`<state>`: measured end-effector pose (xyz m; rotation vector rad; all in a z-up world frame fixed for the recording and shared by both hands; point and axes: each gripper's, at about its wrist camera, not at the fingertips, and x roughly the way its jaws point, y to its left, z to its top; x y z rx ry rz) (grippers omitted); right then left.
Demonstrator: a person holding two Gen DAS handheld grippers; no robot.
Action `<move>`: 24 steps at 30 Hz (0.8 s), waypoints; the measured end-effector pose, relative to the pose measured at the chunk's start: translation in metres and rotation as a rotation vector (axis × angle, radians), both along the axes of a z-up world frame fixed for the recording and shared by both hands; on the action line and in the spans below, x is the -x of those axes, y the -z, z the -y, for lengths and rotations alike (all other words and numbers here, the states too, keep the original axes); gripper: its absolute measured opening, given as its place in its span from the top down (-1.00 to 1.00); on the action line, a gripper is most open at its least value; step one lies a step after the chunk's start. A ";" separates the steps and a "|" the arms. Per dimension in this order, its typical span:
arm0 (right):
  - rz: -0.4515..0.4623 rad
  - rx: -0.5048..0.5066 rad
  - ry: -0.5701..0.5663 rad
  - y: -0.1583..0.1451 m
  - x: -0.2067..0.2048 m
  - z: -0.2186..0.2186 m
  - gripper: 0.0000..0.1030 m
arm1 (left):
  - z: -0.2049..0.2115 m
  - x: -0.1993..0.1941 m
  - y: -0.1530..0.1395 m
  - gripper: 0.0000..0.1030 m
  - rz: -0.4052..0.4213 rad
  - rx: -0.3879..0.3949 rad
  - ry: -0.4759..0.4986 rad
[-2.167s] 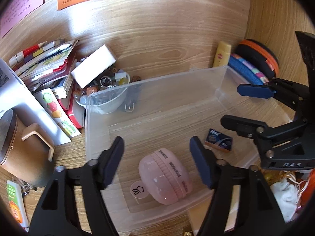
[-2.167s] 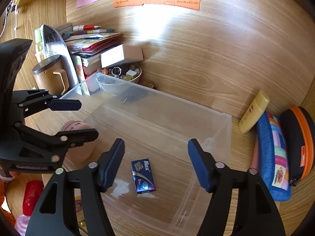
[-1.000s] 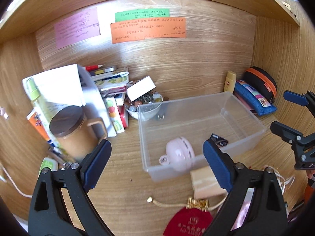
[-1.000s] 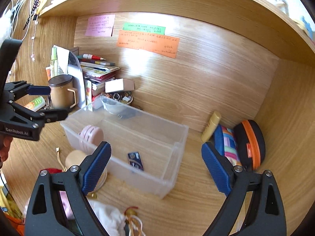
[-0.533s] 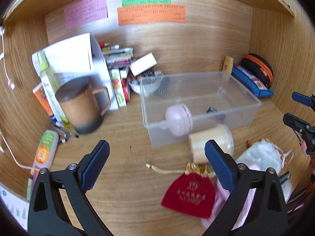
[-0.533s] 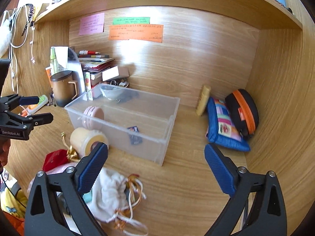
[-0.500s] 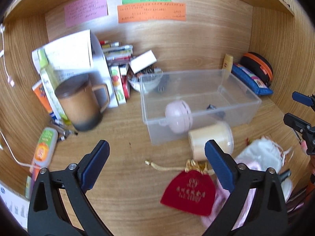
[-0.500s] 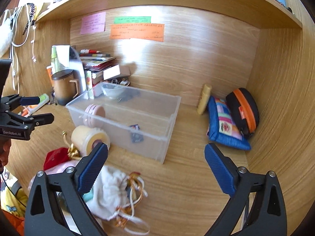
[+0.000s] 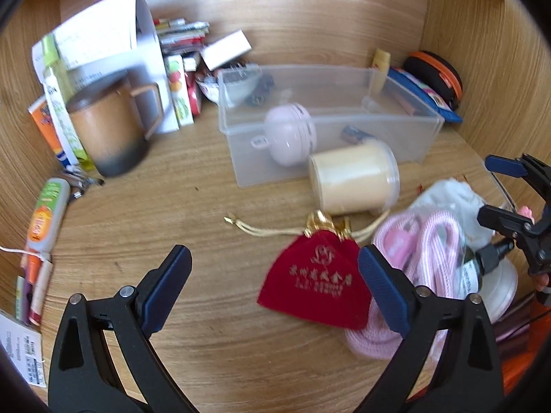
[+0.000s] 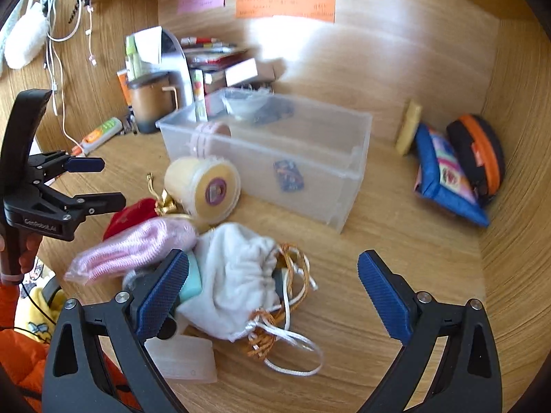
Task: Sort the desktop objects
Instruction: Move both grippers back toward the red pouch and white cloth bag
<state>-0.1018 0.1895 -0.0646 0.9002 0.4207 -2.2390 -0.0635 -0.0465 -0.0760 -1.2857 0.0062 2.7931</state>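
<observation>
Wooden desk (image 9: pixel 179 206) – clear bin (image 9: pixel 406 110) holds pink case (image 9: pixel 289 130), small packet (image 9: pixel 354 135) – both jaws released, empty.

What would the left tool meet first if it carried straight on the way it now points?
Probably the red velvet pouch. The left tool is open and angled down at the desk, with the pouch just inside its right finger. Depth is unclear, so it might touch bare wood beside the pouch instead.

I see the wooden desk (image 9: pixel 193 206): clear bin (image 9: pixel 406 148) mid-desk, mug (image 9: pixel 106 127) by left edge, red pouch (image 9: pixel 316 278) and cream jar (image 9: pixel 354 182) toward the front edge, pencil case (image 10: pixel 444 175) at right edge.
</observation>
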 end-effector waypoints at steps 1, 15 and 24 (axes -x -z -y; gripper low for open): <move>0.015 -0.006 0.002 0.003 0.002 0.000 -0.91 | -0.001 0.001 0.003 -0.91 0.010 -0.001 0.003; 0.126 -0.050 -0.026 0.023 0.021 0.006 -0.87 | -0.003 0.009 0.023 -0.91 0.087 -0.097 0.060; 0.176 -0.111 -0.079 0.035 0.029 0.018 -0.61 | 0.006 0.022 0.033 -0.94 0.115 -0.087 0.022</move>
